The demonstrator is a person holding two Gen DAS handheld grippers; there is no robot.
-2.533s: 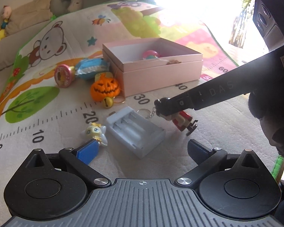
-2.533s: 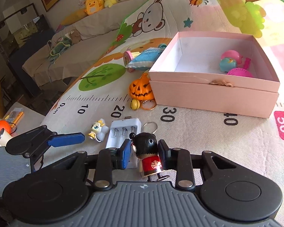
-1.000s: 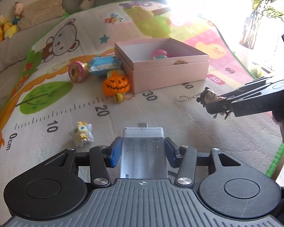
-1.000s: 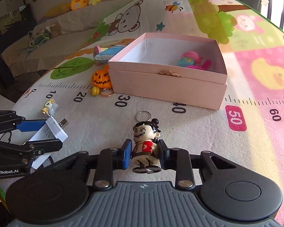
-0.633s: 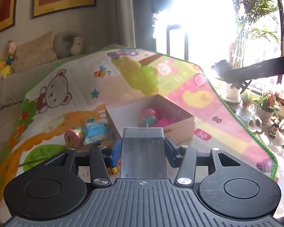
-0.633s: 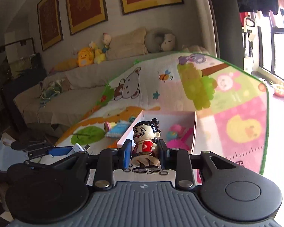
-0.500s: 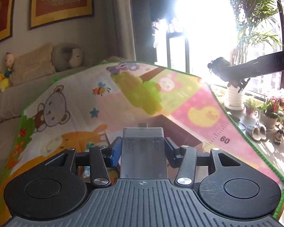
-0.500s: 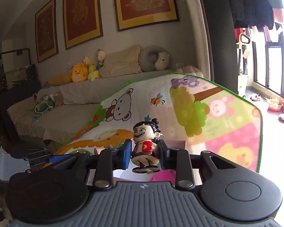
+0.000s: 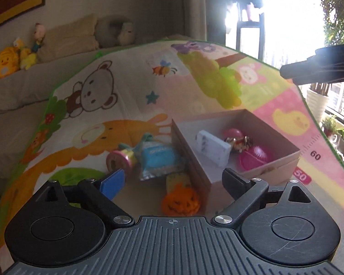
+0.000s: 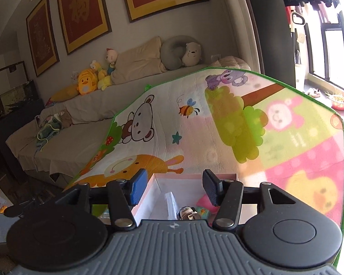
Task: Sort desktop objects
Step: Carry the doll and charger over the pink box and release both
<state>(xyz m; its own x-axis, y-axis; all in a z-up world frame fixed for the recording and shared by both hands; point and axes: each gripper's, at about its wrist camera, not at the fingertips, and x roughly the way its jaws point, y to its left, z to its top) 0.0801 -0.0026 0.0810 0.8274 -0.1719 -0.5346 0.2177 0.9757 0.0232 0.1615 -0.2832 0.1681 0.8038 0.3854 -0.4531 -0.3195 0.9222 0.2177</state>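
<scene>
The pink box (image 9: 270, 167) stands on the play mat. Inside it lie the white battery charger (image 9: 212, 147), the doll keychain (image 9: 239, 142) and pink toys (image 9: 252, 158). My left gripper (image 9: 172, 181) hovers before the box's near corner, its jaws opening, nothing between them. In the right wrist view my right gripper (image 10: 174, 188) hangs above the box (image 10: 153, 193), jaws opening and empty; the charger (image 10: 172, 204) and the doll (image 10: 189, 213) lie below it. The right gripper's fingers (image 9: 309, 72) reach in from the upper right of the left wrist view.
An orange pumpkin toy (image 9: 180, 201), a blue snack packet (image 9: 158, 160) and a pink tape roll (image 9: 118, 161) lie on the mat left of the box. A sofa with plush toys (image 10: 87, 82) runs behind the mat (image 10: 240, 123). Bright windows stand at the right.
Both grippers let go: the charger and the doll left the jaws and now lie in the box. The views tipped down toward the box again.
</scene>
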